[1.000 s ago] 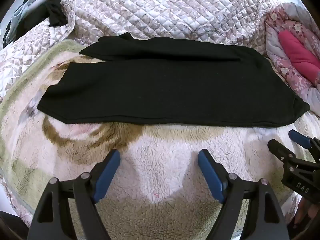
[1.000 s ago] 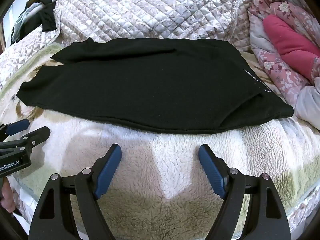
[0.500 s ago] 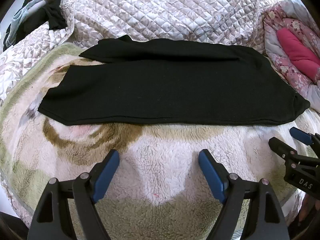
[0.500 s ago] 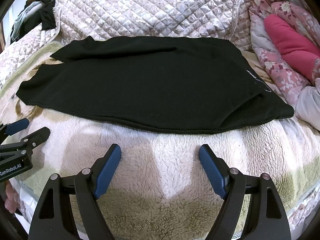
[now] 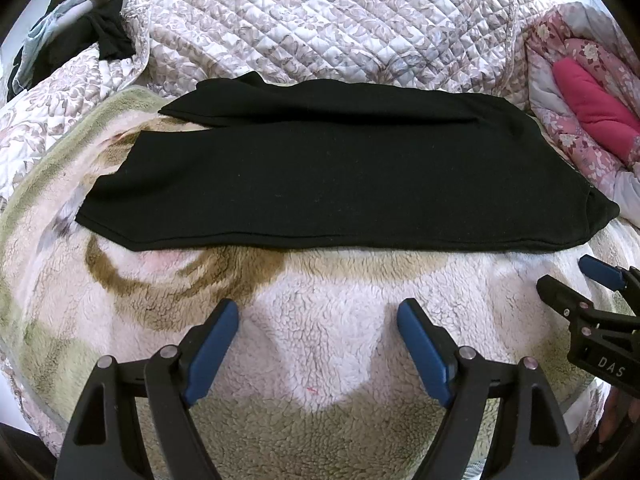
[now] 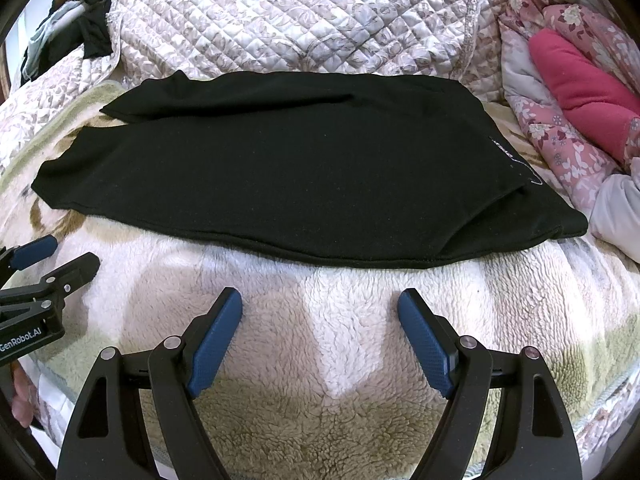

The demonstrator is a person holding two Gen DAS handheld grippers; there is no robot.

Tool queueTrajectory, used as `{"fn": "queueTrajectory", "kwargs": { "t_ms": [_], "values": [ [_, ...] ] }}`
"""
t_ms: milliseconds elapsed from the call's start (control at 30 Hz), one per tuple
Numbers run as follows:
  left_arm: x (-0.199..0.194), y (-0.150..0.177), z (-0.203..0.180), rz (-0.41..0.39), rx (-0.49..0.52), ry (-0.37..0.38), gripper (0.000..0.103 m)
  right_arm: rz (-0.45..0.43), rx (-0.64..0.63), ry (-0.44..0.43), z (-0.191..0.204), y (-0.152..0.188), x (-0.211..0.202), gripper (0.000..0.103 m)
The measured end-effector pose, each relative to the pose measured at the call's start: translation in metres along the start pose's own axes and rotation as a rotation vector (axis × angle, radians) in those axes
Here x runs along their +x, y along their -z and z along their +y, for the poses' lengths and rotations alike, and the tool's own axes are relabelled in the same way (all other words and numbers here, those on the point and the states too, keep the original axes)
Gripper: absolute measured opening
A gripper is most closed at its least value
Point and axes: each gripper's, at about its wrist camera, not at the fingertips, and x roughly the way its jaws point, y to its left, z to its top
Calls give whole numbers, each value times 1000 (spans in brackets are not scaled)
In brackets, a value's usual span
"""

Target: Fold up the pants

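Black pants (image 5: 328, 168) lie flat across a fleece blanket (image 5: 320, 344), folded lengthwise with one leg on the other; the waist end with a small label is at the right (image 6: 504, 148). My left gripper (image 5: 318, 312) is open over bare fleece, short of the pants' near edge. My right gripper (image 6: 320, 304) is open too, just short of the same edge (image 6: 320, 258). Each view shows the other gripper at its side: the right gripper (image 5: 576, 276) and the left gripper (image 6: 60, 252). Nothing is held.
A quilted bedspread (image 5: 320, 24) rises behind the pants. A pink floral quilt with a red cushion (image 6: 580, 92) is bunched at the right. Dark and light clothes (image 5: 80, 28) are piled at the far left. The blanket's front edge drops off near both grippers.
Both grippers drifted slightly back from the pants, staying open. The pants have not moved.
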Motion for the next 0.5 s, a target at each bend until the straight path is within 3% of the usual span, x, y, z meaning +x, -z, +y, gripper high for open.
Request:
{"fn": "queueTrajectory", "kwargs": {
  "t_ms": [500],
  "values": [
    [-1,0,0,-1,0,-1,84,1,-2,2,0,-1,-1,80]
  ]
}}
